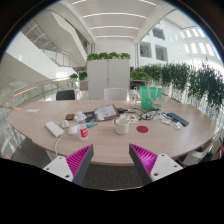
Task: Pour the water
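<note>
Two pink-padded fingers of the gripper (111, 160) are spread wide, holding nothing, hanging back from the round table (40, 140). Probably lining up an approach. A white cup (122, 125) sits near the middle, straight ahead beyond the fingers, with a green pitcher-looking container (150, 97) further back. Guessing that's the water source.

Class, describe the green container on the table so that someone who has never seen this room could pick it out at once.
Start at the large oval table in the bright hall, beyond the open gripper. Look to its far side, in front of the row of plants. There stands the green container, upright, see-through, and the tallest item among low white and dark clutter.
</note>
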